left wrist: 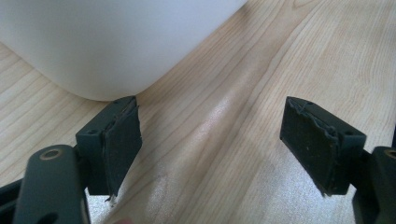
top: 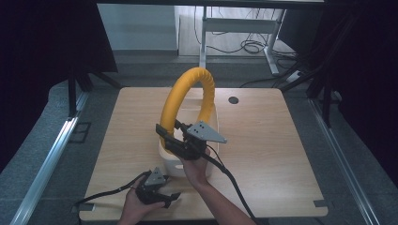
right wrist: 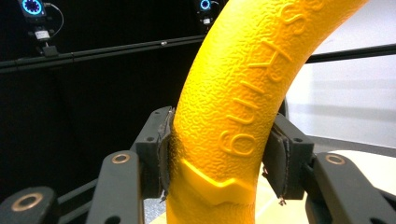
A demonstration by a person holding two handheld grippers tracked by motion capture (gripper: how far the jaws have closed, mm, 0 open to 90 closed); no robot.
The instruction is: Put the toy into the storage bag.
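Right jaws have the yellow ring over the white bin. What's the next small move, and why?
Probably lower the yellow ring further into the white bin. The right gripper clamps it upright, its lower part seemingly inside the bin. The left gripper sits open beside the bin, holding nothing.

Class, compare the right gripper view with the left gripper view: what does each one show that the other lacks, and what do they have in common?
Right gripper view alone: the right gripper shut on a yellow ring with raised lettering, against a dark background with small lit rings at the top.

Left gripper view alone: the left gripper, jaws wide apart with nothing between them, over the wooden table beside the rounded corner of a white bin.

Both: a pair of black jaws rising from the bottom edge.
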